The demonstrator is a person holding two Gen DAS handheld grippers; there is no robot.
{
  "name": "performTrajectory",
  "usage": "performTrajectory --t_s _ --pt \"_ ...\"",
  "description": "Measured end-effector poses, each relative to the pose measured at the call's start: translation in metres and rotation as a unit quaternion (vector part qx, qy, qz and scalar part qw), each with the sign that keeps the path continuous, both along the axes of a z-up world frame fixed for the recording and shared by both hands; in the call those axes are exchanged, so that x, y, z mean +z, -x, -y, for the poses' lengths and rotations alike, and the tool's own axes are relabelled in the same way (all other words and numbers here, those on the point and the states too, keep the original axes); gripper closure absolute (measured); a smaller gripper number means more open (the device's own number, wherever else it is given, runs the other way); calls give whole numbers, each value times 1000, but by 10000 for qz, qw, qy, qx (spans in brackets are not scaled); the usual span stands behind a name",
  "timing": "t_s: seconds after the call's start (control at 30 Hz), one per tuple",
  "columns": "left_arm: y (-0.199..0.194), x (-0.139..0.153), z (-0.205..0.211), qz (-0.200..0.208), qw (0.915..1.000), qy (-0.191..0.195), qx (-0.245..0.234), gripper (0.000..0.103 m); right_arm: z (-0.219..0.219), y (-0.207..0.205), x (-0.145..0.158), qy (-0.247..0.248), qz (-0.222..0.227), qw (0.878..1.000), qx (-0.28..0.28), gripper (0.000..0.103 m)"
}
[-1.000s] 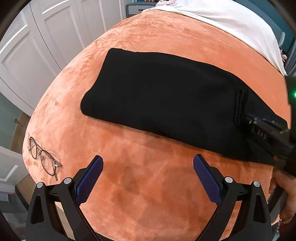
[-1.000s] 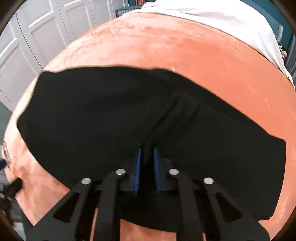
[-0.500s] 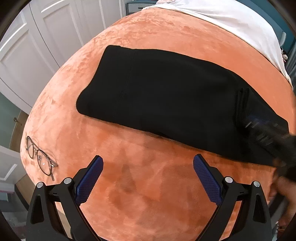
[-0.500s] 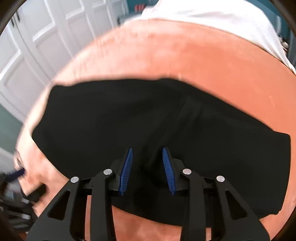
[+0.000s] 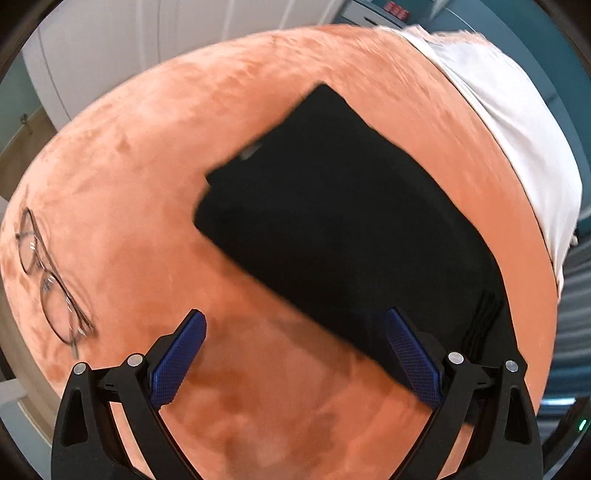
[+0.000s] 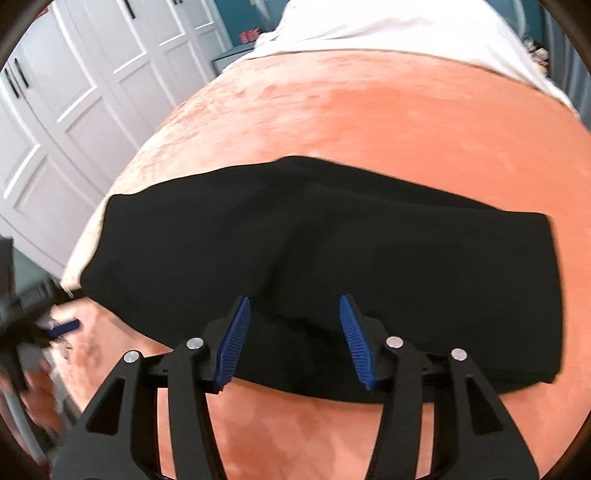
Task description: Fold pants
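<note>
Black pants (image 5: 343, 229), folded into a long flat band, lie across an orange plush blanket (image 5: 155, 155) that covers a bed. In the left wrist view the band runs diagonally from upper centre toward the lower right, where a ribbed strip, possibly the waistband, shows near the edge of the frame. In the right wrist view the same pants (image 6: 332, 251) span most of the width of the blanket (image 6: 406, 110), with 1 rounded end at the left and a squared end at the right.

The left gripper (image 5: 295, 358) hovers with its jaws spread wide and holding nothing; its right blue pad overlaps the near edge of the pants, its left pad is over bare blanket. The right gripper (image 6: 295, 336) is positioned over the near edge of the band, jaws parted at a moderate width, nothing clamped between the blue pads; whether the pads touch the cloth cannot be told.

A pair of wire-rimmed eyeglasses (image 5: 48, 280) rests on the blanket at the far left, well apart from the pants. A white sheet (image 6: 406, 33) covers the far end of the bed. White panelled wardrobe doors (image 6: 74, 96) stand beyond the left side of the bed.
</note>
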State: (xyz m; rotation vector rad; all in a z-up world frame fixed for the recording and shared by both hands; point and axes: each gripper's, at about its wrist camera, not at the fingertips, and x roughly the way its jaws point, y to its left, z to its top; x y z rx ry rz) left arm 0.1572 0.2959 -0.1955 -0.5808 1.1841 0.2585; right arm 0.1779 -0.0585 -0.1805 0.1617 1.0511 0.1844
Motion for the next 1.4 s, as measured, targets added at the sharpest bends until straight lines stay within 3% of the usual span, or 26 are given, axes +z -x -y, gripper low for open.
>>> performTrajectory --t_s 0.1,0.13,0.17,0.23,0.33,0.43,0.53,0.57,0.63,0.7,0.73,0.77,0.8,0.83,0.87,0.9,1.03,1.17,1.27,1.33,1.37,1.4 --pt "-6 4 0 -19 9994 -334 -63 7 34 16 -4 347 -11 9987 -373 53" --pt "-7 4 1 -23 9992 -380 -104 7 59 22 -4 386 -12 9971 -663 51" --pt "-9 3 2 -35 9991 -408 -147 7 74 26 -4 413 -16 9953 -877 40" --pt "-12 -3 3 -83 9987 -446 -217 7 131 41 -5 474 -17 9851 -1653 27" --pt "-16 -18 2 -216 9989 -393 -162 7 206 55 -15 253 -256 9704 -2389 27" --pt "-19 -37 0 -337 9992 -187 103 7 250 55 -33 -330 -548 9656 -2521 27" --pt "-25 -40 4 -266 9979 -508 290 6 258 49 -58 -1206 -769 9588 -2456 26" --pt "-32 -40 9 -277 9970 -669 269 6 255 46 -63 -1322 -765 9573 -2453 19" --pt "-41 -41 17 -246 9958 -858 214 6 246 42 -64 -1234 -605 9610 -2398 16" --pt "-51 -43 22 -180 9946 -991 250 6 232 36 -63 -1216 -505 9676 -2154 24" --pt "-55 -44 23 -141 9943 -1021 266 6 220 30 -65 -1319 -530 9692 -2012 35" --pt "-60 -44 25 -86 9941 -1053 257 13 213 25 -65 -1140 -590 9715 -1992 40" --pt "-62 -42 25 -61 9940 -1074 210 28 207 21 -64 -869 -587 9756 -1931 50" --pt "-63 -40 26 -33 9943 -1051 153 38 206 20 -62 -911 -589 9760 -1889 71" --pt "-64 -33 28 45 9954 -959 80 70 209 19 -59 -1151 -633 9717 -1962 73" --pt "-64 -27 28 83 9966 -817 28 84 208 17 -58 -1235 -629 9701 -1991 74" --pt "-50 4 30 225 9975 -677 -6 85 227 26 -29 -1575 -458 9645 -2071 86" --pt "-24 24 37 239 9988 -361 -223 85 262 57 6 -1787 -372 9597 -2136 87" --pt "-11 13 60 -61 9970 -504 -585 83 274 82 20 -1225 -397 9692 -2101 86" --pt "-16 -2 71 -240 9939 -878 -619 80 282 89 0 -1420 -603 9653 -2108 86" --pt "-19 -8 73 -337 9925 -974 -663 79 281 87 -5 -1314 -615 9670 -2093 86" --pt "-21 -12 74 -483 9905 -1102 -664 73 276 87 -12 -904 -620 9730 -2030 85"
